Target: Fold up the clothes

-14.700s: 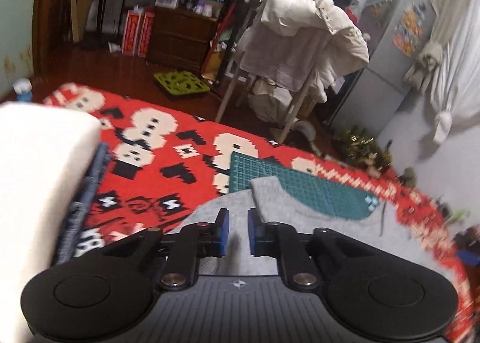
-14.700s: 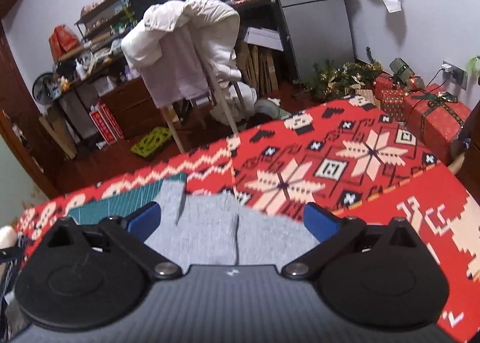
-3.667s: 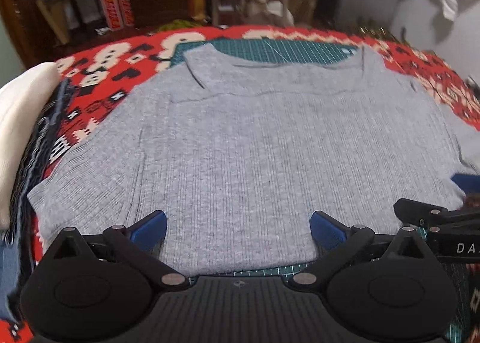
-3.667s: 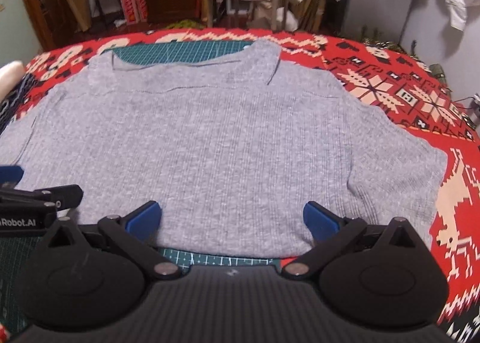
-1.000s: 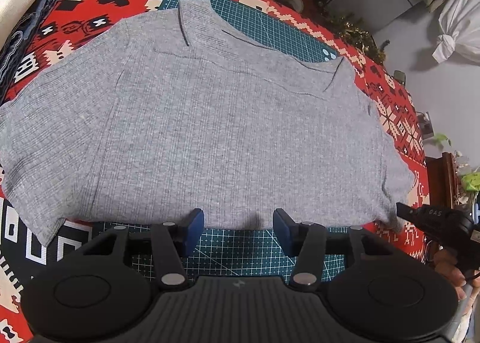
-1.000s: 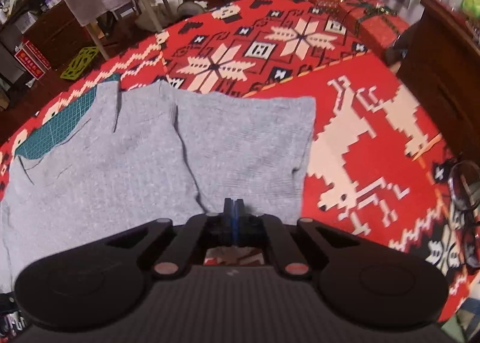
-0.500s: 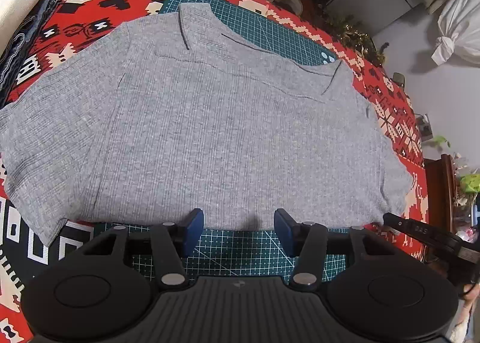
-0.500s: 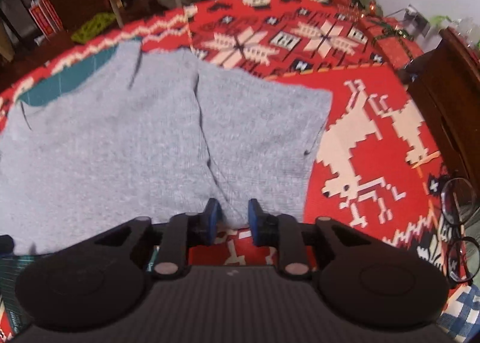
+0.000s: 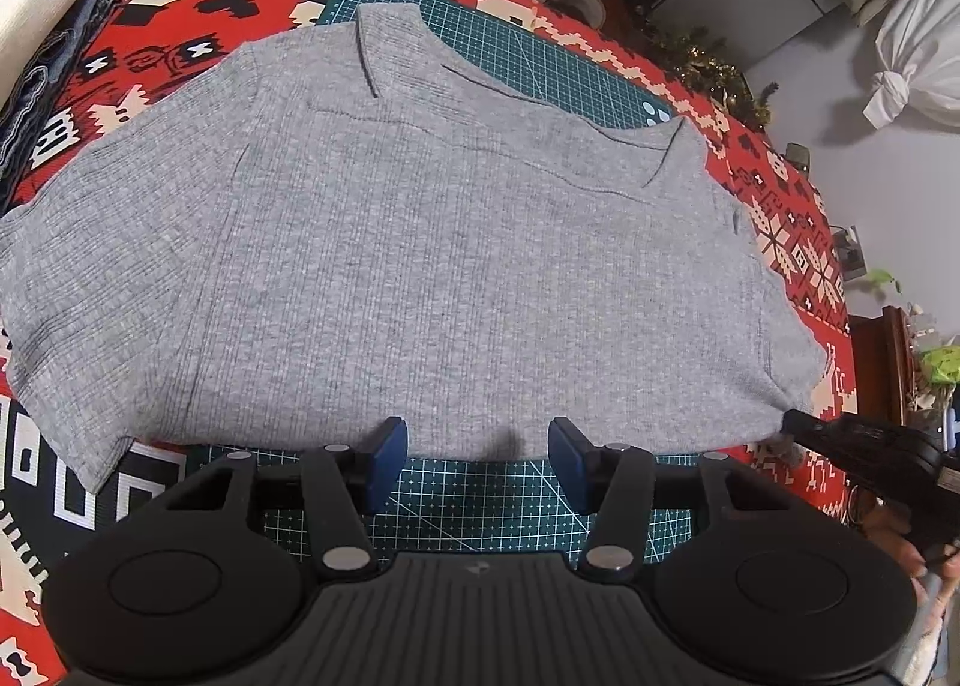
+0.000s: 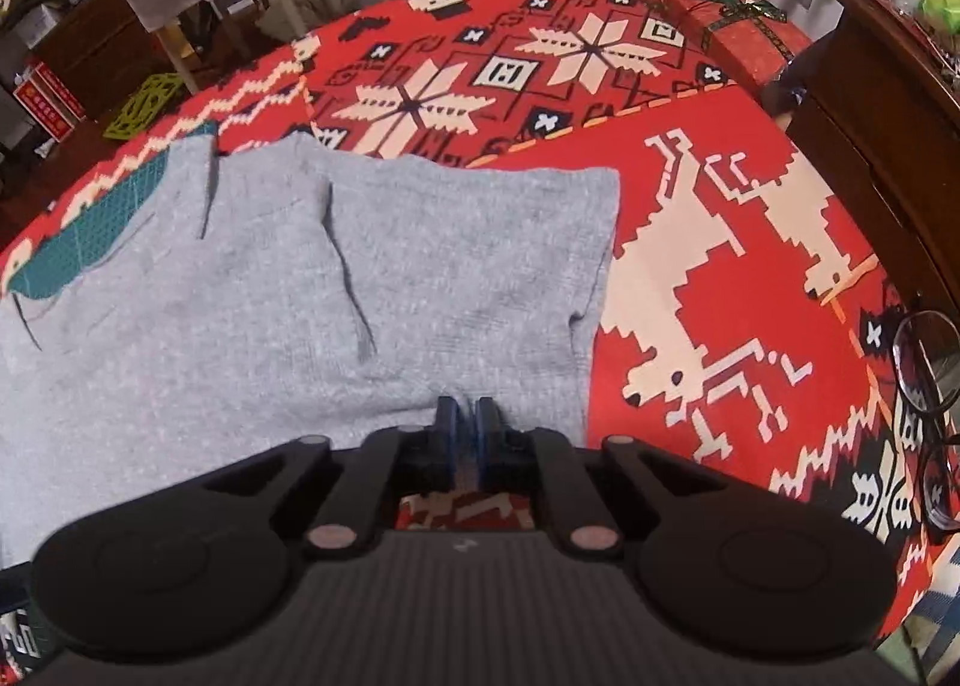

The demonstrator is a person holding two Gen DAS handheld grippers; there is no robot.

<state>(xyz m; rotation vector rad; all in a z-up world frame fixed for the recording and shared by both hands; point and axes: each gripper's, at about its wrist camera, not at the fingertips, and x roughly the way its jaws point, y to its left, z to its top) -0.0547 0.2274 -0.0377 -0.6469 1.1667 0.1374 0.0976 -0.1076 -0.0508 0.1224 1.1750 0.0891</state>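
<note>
A grey ribbed shirt [image 9: 450, 266] lies spread flat, collar at the far side, on a green cutting mat [image 9: 480, 500] over a red patterned blanket. My left gripper [image 9: 477, 446] hovers at the middle of the near hem, jaws half apart and pressing on nothing. In the right wrist view the shirt's right sleeve [image 10: 468, 278] lies flat on the blanket. My right gripper [image 10: 467, 416] sits at the sleeve's near edge, its blue pads almost together with the hem pinched between them. The right gripper [image 9: 792, 423] also shows in the left wrist view, touching the sleeve corner.
Folded clothes [image 9: 36, 26] are stacked at the far left. A pair of glasses [image 10: 924, 386] lies on the red blanket [image 10: 720, 266] at the right, next to a dark wooden cabinet [image 10: 888, 86]. A person's hand [image 9: 900, 536] holds the right gripper.
The right gripper's jaws were fully shut a second ago, parted half a second ago, and have now closed to a narrow gap on the sleeve's edge. The left gripper has stayed put.
</note>
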